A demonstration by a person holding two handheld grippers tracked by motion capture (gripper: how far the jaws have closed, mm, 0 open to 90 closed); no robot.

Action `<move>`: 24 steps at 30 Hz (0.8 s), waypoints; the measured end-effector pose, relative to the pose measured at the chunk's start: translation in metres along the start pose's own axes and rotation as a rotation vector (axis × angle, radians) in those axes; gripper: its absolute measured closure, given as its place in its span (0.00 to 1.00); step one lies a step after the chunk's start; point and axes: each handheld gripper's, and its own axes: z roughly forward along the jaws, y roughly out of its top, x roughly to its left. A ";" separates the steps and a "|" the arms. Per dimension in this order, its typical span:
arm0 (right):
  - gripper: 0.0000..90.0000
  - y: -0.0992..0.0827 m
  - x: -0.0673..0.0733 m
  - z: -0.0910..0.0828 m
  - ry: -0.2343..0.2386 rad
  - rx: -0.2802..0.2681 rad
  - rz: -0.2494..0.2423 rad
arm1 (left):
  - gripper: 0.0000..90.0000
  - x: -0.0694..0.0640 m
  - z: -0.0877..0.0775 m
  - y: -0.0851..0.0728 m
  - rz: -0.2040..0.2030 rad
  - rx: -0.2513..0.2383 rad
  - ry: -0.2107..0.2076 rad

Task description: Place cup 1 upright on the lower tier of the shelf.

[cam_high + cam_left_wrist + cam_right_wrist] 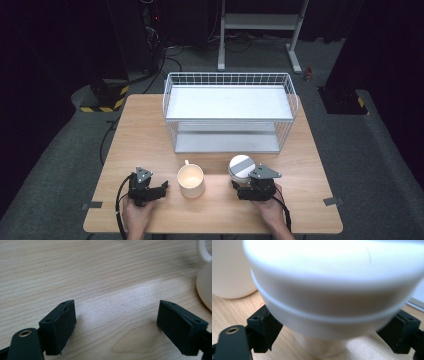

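Right gripper view: cup point(332, 297) btwn jaws.

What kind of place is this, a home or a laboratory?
Probably a laboratory or recording studio, not a home. A single wooden table stands among dark curtains, cables run across the grey floor, and black stand bases carry yellow-black hazard tape.

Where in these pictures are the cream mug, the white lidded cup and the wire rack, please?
cream mug point(191, 183), high view, on its outer wall just below the rim.
white lidded cup point(332, 302), right gripper view, on its side wall.
wire rack point(227, 76), high view, on its back top rim.
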 end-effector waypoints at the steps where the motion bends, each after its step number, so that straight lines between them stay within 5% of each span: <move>1: 0.16 0.001 0.000 0.000 0.001 -0.008 -0.002 | 0.18 0.000 0.000 0.000 0.000 0.000 0.000; 24: 0.20 0.008 0.001 0.005 0.003 -0.051 0.002 | 0.18 0.001 0.000 0.000 -0.001 0.000 0.003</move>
